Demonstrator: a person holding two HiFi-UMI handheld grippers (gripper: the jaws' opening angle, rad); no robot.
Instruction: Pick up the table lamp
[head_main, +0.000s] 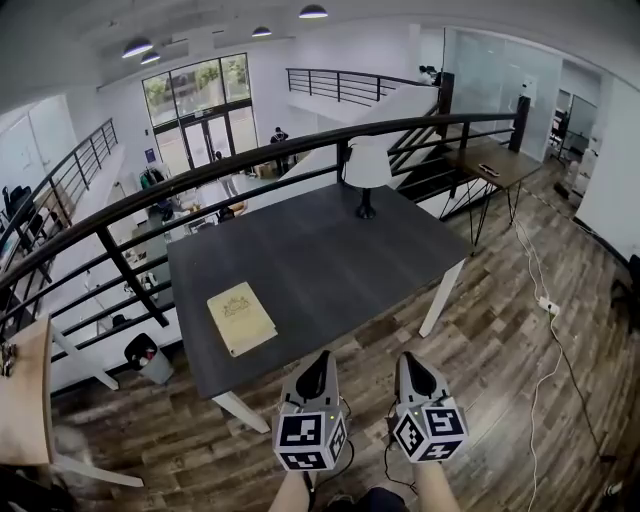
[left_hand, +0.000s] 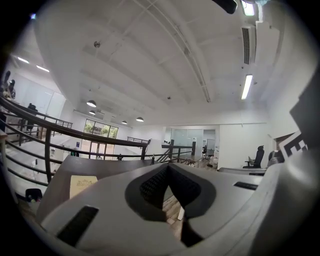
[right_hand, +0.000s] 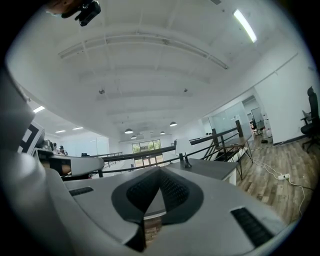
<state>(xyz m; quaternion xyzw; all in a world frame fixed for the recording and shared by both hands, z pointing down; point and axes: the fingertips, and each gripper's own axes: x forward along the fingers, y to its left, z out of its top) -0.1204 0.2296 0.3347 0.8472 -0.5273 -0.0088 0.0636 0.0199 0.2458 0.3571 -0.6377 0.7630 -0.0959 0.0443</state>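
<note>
The left gripper (head_main: 318, 365) and right gripper (head_main: 413, 362), at 6 o'clock, both have their jaws pressed together on nothing. The table lamp (head_main: 367, 170) stands untouched at 12 o'clock on the table's (head_main: 320, 260) far edge. Approach and grasp remain.

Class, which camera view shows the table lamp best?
The head view: the whole table lamp, white shade to dark base, stands near the far edge of the table. The right gripper view shows it small and distant. The left gripper view does not show it clearly.
</note>
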